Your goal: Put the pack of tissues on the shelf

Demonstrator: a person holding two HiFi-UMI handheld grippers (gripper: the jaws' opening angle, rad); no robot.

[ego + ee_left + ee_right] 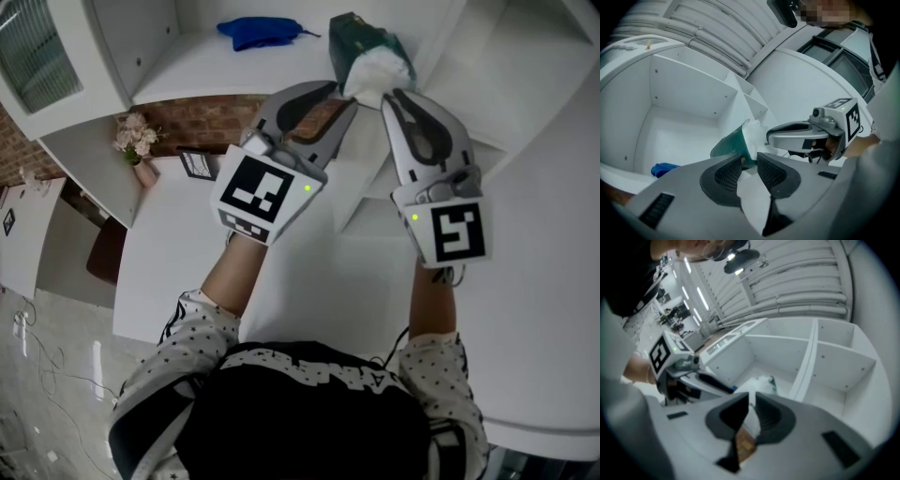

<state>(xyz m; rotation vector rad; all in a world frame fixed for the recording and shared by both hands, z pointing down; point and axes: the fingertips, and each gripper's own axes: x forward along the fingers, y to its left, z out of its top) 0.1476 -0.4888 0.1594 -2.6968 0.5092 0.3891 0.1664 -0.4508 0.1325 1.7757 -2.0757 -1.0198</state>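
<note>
White, thin and crumpled, the loose end of the dark-green plastic pack of tissues [364,45] was all that either claw had hold of. The left gripper [749,165] had its ribbed pads pressed together on that white flap. The right gripper [752,405], just beside it, pinched the same flap from the other side. The green body of the pack stuck out past both sets of fingertips with nothing under it. It was held at the front edge of the white shelf board [187,58], close to the front edge of the white upright divider [740,101]. Whether its far end already touched the board could not be told.

The likeliest failure was the flap giving way. With the weight hanging beyond the grip, the thin wrapper could slide out from between the pads or tear. If the two grippers drifted apart, they could stretch the wrapper open and let tissues spill. A release too near the front edge could let the pack tip back off the board onto the lower white surface [178,272]. Pushing it in at a slant could catch it on the divider's front edge.

Room was tight on the right, where the divider stood, and between the two sets of fingertips, which were nearly touching. To the left and deeper in, the bay lay open. The board was bare as far as the crumpled blue cloth [261,31], which lay well apart toward the back, and the back wall was farther still.
</note>
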